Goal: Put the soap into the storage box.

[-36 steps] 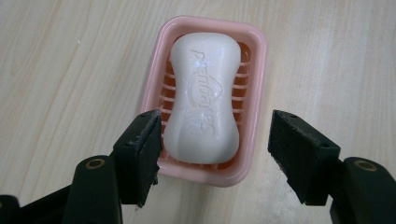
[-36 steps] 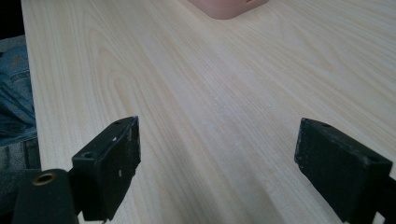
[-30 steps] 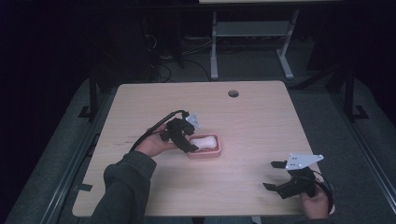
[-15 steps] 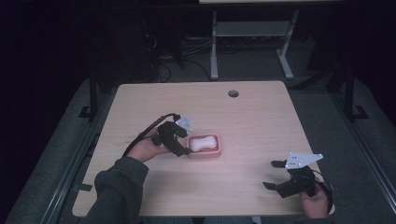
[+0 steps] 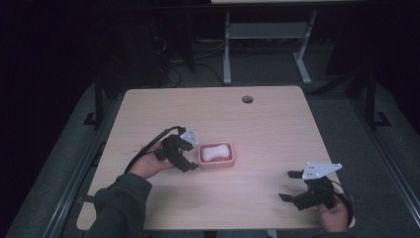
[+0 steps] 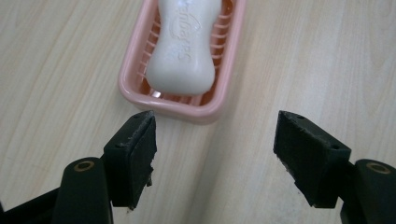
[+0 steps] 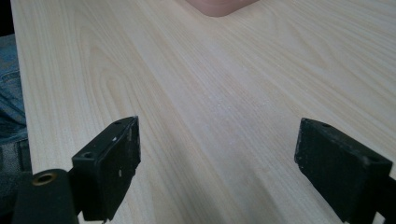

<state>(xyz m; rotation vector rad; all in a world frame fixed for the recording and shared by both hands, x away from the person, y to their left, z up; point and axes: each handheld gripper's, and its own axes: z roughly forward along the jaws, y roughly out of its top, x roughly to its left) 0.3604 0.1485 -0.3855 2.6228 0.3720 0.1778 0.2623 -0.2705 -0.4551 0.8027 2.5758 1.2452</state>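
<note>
One white soap bar (image 6: 183, 49) lies in a pink dish (image 5: 216, 155) near the middle of the wooden surface (image 5: 277, 129), the left gripper (image 5: 194, 154) just beside the dish with jaws apart and empty, the right gripper (image 5: 289, 185) well apart near the front edge, jaws likewise spread.

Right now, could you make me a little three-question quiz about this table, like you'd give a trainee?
1. True or false: the white soap bar lies inside the pink soap dish.
2. Which gripper is nearer the dish? A) the left gripper B) the right gripper
3. Fill in: the left gripper's jaws stand ____, with nothing between them.

Key: 1 true. 2 A; it sits just beside the dish, while the right one hangs near the table's front right corner. 3 open.
</note>
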